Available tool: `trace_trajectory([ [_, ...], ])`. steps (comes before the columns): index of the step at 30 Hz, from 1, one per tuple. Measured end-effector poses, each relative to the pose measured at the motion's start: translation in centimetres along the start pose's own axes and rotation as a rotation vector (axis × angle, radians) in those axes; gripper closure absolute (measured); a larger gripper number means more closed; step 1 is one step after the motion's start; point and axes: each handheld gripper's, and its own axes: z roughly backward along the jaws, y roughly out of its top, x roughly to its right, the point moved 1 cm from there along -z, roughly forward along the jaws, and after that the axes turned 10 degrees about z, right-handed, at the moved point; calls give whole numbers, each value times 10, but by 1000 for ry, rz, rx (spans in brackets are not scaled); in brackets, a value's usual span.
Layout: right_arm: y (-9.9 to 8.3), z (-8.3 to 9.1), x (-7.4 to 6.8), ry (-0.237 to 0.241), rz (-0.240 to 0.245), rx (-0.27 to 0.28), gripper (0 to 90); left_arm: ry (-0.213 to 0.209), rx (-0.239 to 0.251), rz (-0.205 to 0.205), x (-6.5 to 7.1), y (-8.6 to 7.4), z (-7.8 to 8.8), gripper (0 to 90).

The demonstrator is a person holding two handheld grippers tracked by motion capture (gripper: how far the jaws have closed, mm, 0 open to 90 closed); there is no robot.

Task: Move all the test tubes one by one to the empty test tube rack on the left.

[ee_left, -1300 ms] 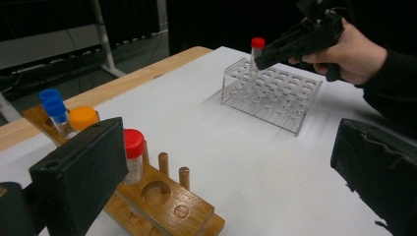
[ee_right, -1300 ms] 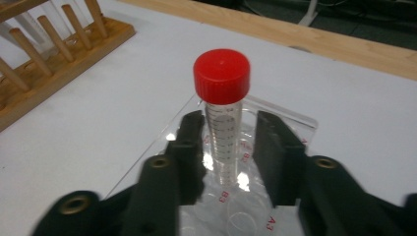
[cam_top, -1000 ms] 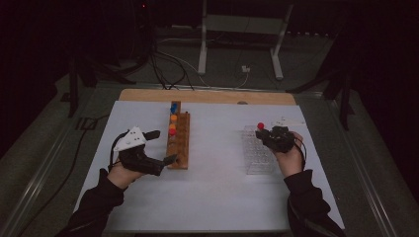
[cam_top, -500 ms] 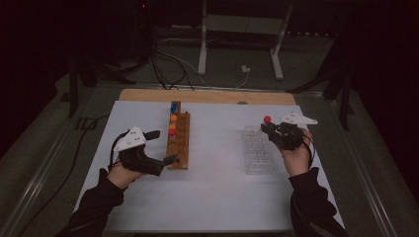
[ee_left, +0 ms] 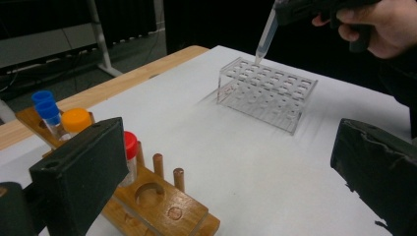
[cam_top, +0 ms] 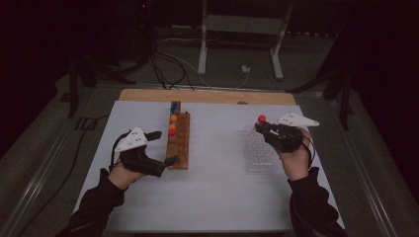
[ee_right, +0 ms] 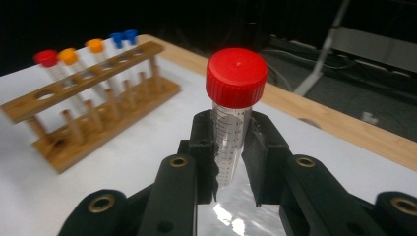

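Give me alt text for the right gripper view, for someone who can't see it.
The right claw grips a clear, red-capped tube upright between its black jaws. Behind it to the left, a wooden rack on the white table holds tubes with red, orange and blue caps.

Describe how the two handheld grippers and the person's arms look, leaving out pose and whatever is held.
Both the left gripper and the right gripper are black, each with two blocky black jaws and a pale grey three-cornered plate on top. The right gripper's jaw arms show round brass-coloured fittings in its own view. A thin dark cable trails from each. The person wears dark long sleeves; the hands are bare.
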Motion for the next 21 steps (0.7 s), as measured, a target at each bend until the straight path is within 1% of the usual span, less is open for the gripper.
trace_trajectory([
  [3, 1, -5, -11, 37, 16, -9, 747, -6, -3, -1, 2, 0, 0, 15],
  [9, -3, -21, -35, 117, 44, -48, 747, -16, -6, -6, 5, 0, -2, 15],
  [11, -3, -24, -42, 138, 56, -55, 747, -25, -8, -6, 7, 1, -2, 15],
  [15, -3, -27, -55, 175, 75, -66, 747, -36, -15, -11, 10, 1, -3, 15],
  [17, -2, -28, -61, 193, 79, -67, 747, -46, -16, -9, 12, 1, -5, 15],
  [21, -1, -29, -73, 228, 97, -71, 747, -64, -25, -16, 17, 1, -8, 15],
])
